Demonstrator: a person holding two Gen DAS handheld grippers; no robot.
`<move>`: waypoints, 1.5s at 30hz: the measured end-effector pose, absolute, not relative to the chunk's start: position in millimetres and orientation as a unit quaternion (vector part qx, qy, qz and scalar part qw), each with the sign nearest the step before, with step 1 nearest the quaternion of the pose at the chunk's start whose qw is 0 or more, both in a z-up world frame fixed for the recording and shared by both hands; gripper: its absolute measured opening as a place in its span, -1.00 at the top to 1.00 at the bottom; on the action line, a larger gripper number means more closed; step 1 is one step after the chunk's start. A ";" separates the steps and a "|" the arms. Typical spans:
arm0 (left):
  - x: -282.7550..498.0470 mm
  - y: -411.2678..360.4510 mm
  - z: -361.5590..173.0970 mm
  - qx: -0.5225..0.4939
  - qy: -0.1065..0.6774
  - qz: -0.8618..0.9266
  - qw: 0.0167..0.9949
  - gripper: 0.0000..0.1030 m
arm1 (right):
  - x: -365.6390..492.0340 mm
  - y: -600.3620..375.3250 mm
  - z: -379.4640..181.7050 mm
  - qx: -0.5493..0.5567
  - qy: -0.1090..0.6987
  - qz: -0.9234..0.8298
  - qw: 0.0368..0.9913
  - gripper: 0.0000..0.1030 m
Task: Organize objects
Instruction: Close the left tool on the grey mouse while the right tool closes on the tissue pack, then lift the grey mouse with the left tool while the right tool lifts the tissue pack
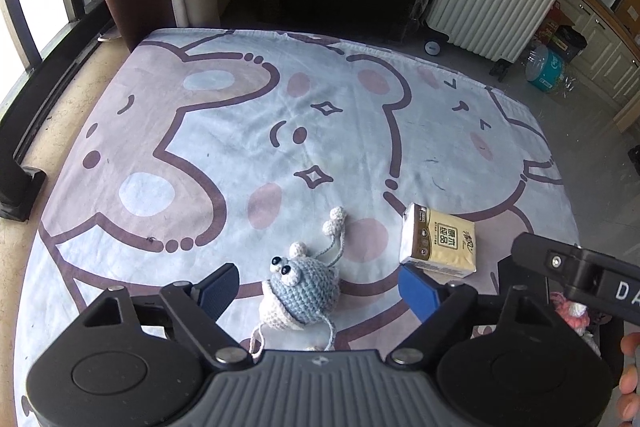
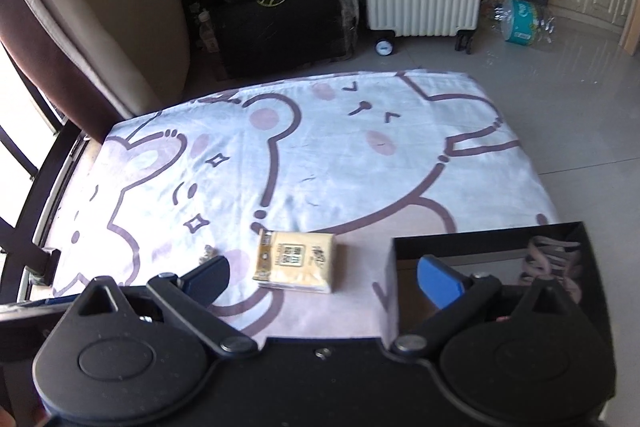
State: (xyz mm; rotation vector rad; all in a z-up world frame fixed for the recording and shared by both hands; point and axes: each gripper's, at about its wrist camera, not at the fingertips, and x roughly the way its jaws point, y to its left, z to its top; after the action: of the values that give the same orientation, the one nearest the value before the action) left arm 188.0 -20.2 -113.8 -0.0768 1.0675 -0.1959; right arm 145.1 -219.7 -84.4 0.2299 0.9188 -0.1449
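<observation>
Left wrist view looked down on the pale blue blanket printed with brown-outlined cartoon bears, spread flat and carrying everything else. At about five o'clock on it in the right wrist view sat the glossy black open-topped box, the only container in sight; pink and white knitted things showed inside it, though what they were could not be told. The yellow plastic-wrapped tissue pack lay flat at six o'clock, just beside the box but outside it. At six o'clock in the left view lay the small blue and white crocheted toy with black bead eyes and pom-pom cords, also outside the box. The left gripper stood wide, its blue pads either side of the toy with visible gaps, gripping nothing. The right gripper also stood wide and empty, with the tissue pack between its fingers and ahead of them. Judged from this, the step in hand was the approach for two pickups; the next move would call for lowering each claw, closing on soft, yielding goods, then carrying them over the box rim.
</observation>
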 end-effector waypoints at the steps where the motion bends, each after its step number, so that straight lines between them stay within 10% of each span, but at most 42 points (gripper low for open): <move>1: 189.3 -21.5 -115.8 -0.030 0.506 -0.097 0.856 -0.68 | 150.3 -218.6 -88.0 0.117 0.447 -0.067 0.884 -0.89; 45: 230.8 -8.9 -172.6 -0.084 0.599 -0.070 0.793 -0.02 | 237.8 -181.1 -188.9 0.060 0.551 -0.074 0.829 -0.62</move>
State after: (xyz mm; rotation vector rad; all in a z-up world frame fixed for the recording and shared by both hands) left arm 230.8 -8.9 -172.6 -0.1797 1.2880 -0.1512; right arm 237.8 -181.1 -188.9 0.1264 1.1694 -0.1566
